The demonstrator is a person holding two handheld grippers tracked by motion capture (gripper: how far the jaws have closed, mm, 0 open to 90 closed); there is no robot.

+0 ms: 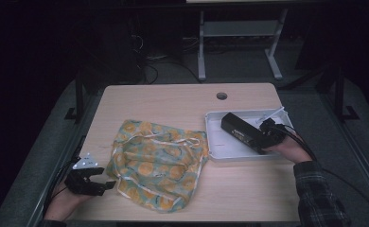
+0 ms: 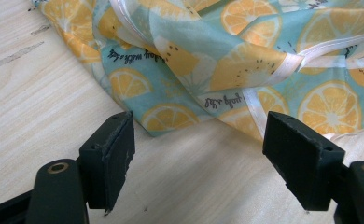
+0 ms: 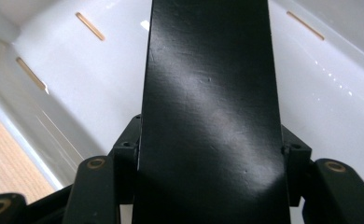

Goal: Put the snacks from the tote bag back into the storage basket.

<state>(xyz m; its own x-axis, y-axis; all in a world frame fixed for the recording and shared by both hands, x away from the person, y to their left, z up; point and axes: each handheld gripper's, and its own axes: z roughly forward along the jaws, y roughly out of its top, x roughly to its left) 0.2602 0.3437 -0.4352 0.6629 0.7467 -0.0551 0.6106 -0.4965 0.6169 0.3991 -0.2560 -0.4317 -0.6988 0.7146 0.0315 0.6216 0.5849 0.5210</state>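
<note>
The right gripper [image 1: 264, 137] clamps a black box [image 1: 241, 131] over the white tray [image 1: 215, 142] at right. Near left, the left gripper [image 1: 108, 185] rests with jaws apart, just beside the cloth [image 1: 159, 163].

The left hand [image 1: 62, 201] comes in at the near left corner, knuckles up, and holds the left gripper [image 1: 108, 184] low and level, pointing right. Its two black fingers [image 2: 109, 158] stand well apart with nothing between them. A grey three-cornered plate sits on top of it, and a cable trails off to the left. The right forearm, in a dark plaid sleeve [image 1: 317, 198], reaches in from the near right corner toward the far left. The right hand [image 1: 289, 150] grips the right gripper [image 3: 210, 154], which points to the far left; its fingers [image 3: 124, 154] are closed from both sides on a long black block [image 3: 210, 93].
</note>
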